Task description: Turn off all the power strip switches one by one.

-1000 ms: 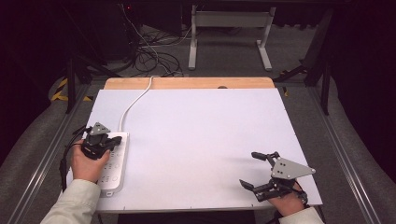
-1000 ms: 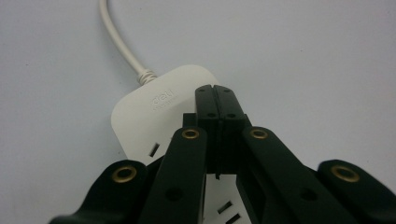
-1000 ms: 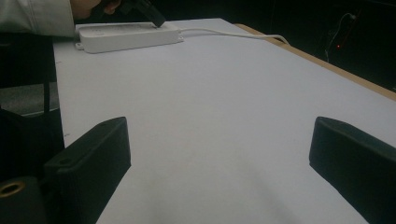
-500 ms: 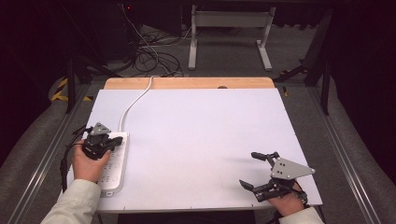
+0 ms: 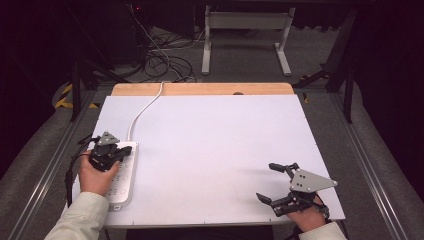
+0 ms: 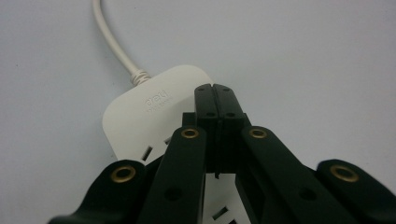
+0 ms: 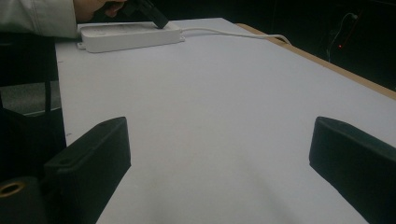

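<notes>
A white power strip [image 5: 124,176] lies near the table's left edge, and its white cord [image 5: 145,107] runs to the far edge. My left gripper [image 5: 121,151] is over the strip's cord end. In the left gripper view the jaws are pressed together with nothing between them. The left gripper [image 6: 215,89] has its tip at the strip [image 6: 149,114], near the printed end; I cannot tell whether it touches. My right gripper [image 5: 270,182] rests at the front right of the table, open and empty. In the right gripper view my right gripper [image 7: 219,135] faces the bare white surface, with the strip [image 7: 130,35] far off.
The white tabletop [image 5: 215,145] has a wooden strip [image 5: 200,89] along its far edge. Beyond it, dark cables [image 5: 160,60] lie on the floor beside a grey metal stand [image 5: 245,22]. Metal rails [image 5: 365,150] run along both sides of the table.
</notes>
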Tool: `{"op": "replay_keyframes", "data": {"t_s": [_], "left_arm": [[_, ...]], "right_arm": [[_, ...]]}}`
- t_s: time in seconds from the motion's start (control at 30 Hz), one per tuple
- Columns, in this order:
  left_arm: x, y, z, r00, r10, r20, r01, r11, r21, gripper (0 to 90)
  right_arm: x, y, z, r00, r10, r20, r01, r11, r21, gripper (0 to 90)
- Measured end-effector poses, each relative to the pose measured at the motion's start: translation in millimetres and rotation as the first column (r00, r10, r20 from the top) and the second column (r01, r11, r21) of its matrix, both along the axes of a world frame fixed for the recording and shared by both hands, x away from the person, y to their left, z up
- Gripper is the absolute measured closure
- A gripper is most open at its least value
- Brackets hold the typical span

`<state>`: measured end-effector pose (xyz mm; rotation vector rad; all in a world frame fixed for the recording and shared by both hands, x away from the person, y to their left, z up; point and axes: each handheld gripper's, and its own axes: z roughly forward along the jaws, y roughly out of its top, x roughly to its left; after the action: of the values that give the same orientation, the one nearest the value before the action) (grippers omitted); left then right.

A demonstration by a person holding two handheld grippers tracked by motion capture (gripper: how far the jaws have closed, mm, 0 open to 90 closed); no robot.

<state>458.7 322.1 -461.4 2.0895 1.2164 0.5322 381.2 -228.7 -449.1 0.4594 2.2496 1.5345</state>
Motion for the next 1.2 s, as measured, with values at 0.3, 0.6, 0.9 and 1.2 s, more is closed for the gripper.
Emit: {"op": "replay_keyframes", "data": {"t_s": [0.3, 0.6, 0.9, 1.2], "left_arm": [[-0.3, -1.0, 0.0, 1.0, -0.003, 0.001, 0.003, 0.9999, 0.01, 90.0], [0.0, -3.4, 0.2, 0.9999, -0.011, 0.005, 0.011, 0.999, 0.044, 90.0], [-5.9, 3.0, 6.3, 0.9982, 0.021, 0.056, -0.02, 0.9995, -0.025, 90.0], [-19.9, 4.2, 18.8, 0.9982, 0.018, 0.058, -0.015, 0.9986, -0.051, 90.0]], "right_arm": [[-0.4, -0.1, 0.2, 1.0, -0.001, -0.001, 0.001, 1.0, 0.001, 5.9], [-0.5, 0.1, 0.1, 1.0, 0.001, -0.001, -0.001, 1.0, 0.0, 6.0], [0.1, -0.5, 0.4, 1.0, 0.001, 0.002, -0.001, 1.0, 0.0, 5.9], [-0.7, -1.2, 0.6, 1.0, 0.0, 0.005, 0.0, 1.0, 0.002, 5.9]]}}
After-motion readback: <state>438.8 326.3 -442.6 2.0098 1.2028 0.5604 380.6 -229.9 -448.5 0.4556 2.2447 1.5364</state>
